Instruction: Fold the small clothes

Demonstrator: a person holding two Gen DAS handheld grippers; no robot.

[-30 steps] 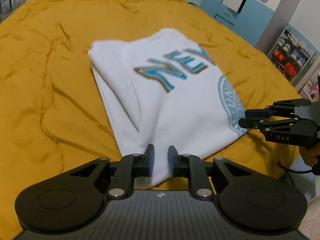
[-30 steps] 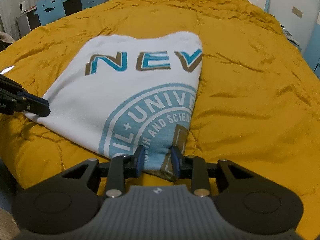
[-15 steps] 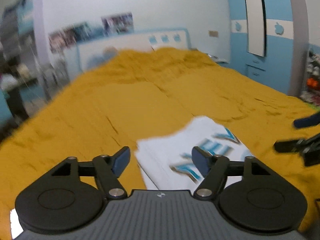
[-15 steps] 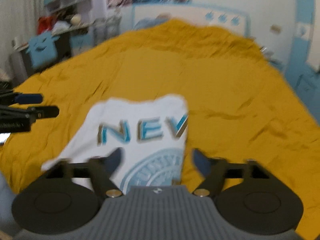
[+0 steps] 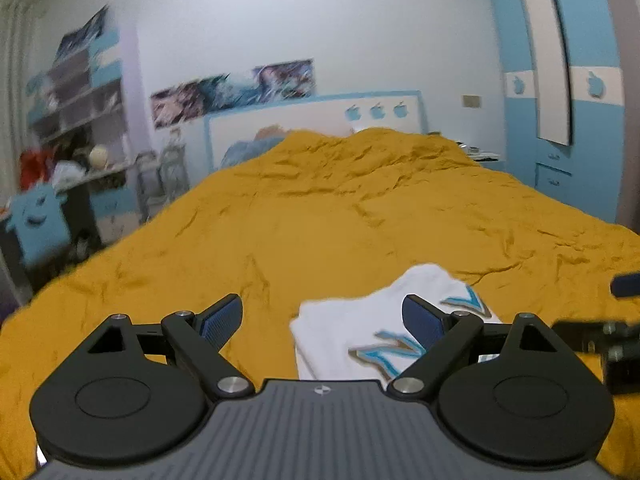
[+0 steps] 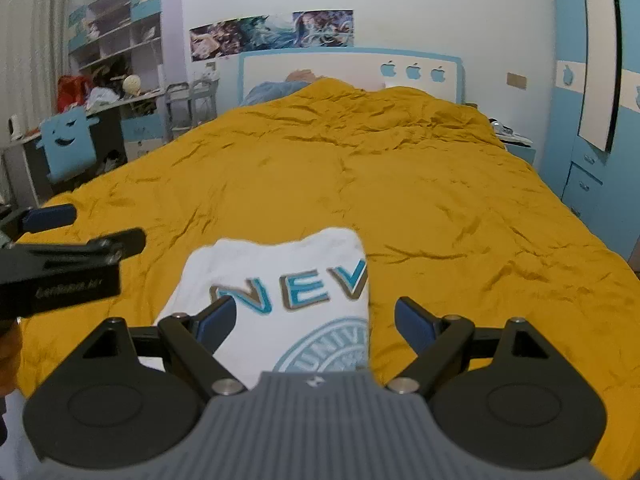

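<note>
Lying folded on the yellow bedspread (image 6: 400, 184) near the foot of the bed: one white shirt (image 6: 280, 276), printed with blue letters "NEV" and a round blue seal, face up. Left gripper (image 5: 322, 316): fingers (image 5: 222, 314) spread wide, released, holding nothing, raised above the bedspread just left of the shirt. Right gripper (image 6: 314, 322): fingers (image 6: 414, 322) likewise spread, released, raised over the shirt's near part. Headboard (image 6: 348, 70) with three apple marks at the far end. Posters (image 6: 272, 34) on the wall above. Shelves (image 6: 116, 40) at left; blue wardrobe (image 6: 592, 128) at right.
</note>
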